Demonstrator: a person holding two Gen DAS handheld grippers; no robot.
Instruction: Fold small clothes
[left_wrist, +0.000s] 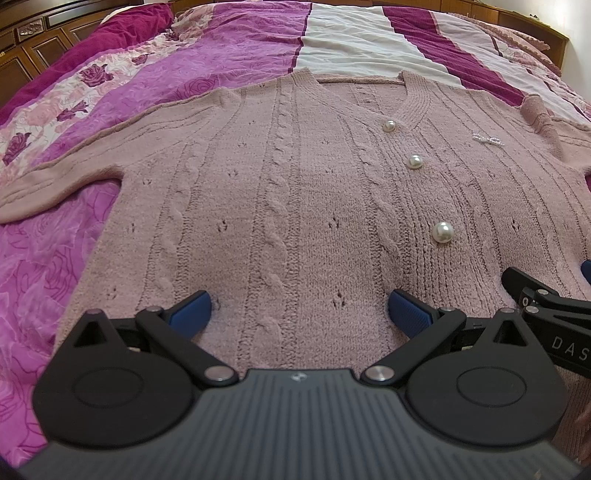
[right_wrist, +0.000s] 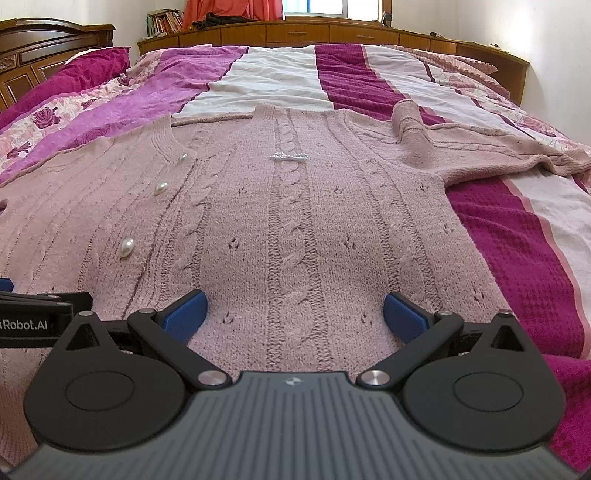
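Observation:
A dusty-pink cable-knit cardigan (left_wrist: 295, 192) (right_wrist: 295, 206) lies flat, front up, on the bed, with pearl buttons (left_wrist: 442, 232) (right_wrist: 126, 247) down its middle and a small beaded bow (right_wrist: 289, 156) on the chest. Its left sleeve (left_wrist: 55, 184) stretches out sideways; the right sleeve (right_wrist: 480, 147) is bent and rumpled. My left gripper (left_wrist: 300, 310) stands open over the hem on the left half, blue pads (left_wrist: 192, 306) apart on the knit. My right gripper (right_wrist: 293, 312) is open over the hem on the right half. Each gripper's arm shows at the edge of the other view.
The bedspread (right_wrist: 517, 236) is striped magenta, white and rose-print pink (left_wrist: 55, 122). A wooden headboard (right_wrist: 55, 40) stands at the left, wooden cabinets (right_wrist: 332, 33) run along the far side, and a wall (right_wrist: 561, 55) is at the right.

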